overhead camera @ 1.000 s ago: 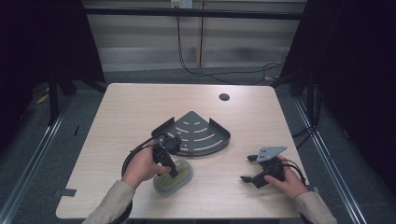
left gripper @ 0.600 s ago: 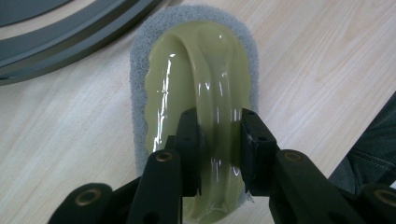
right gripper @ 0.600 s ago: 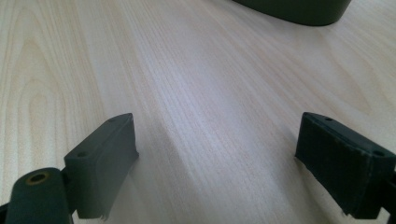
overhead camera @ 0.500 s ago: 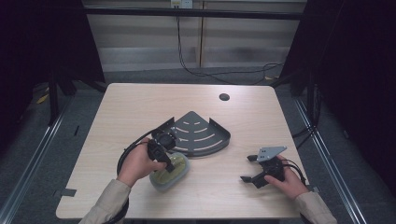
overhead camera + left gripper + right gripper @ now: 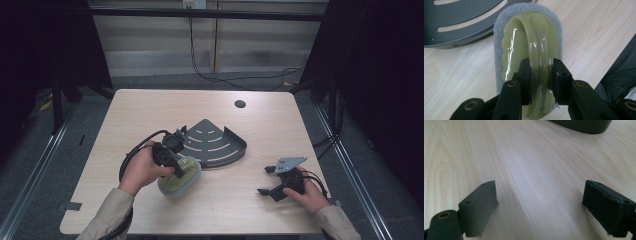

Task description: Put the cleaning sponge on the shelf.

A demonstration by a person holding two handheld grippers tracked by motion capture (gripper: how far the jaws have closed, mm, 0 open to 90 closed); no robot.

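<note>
A scrubber with a glossy olive-green handle and a grey pad [image 5: 184,176] [image 5: 529,32] hangs tilted just above the table, near the front edge of the dark rack. My left gripper [image 5: 178,170] [image 5: 541,75] is shut on the raised ridge of its handle, one pad on each side. My right gripper [image 5: 267,181] [image 5: 540,205] rests low over the bare wood at the front right. Its jaws stand wide open with nothing between them.
A dark grey quarter-round corner rack [image 5: 216,145] [image 5: 456,22] [image 5: 584,126] with curved slots lies at the table's middle. A round black hole [image 5: 240,104] sits near the far edge. Cables trail from both grippers. Light wooden table [image 5: 150,110] all around.
My left gripper has risen with the scrubber, which now tilts off the table and sits a little nearer the rack. The right hand has stayed put.
</note>
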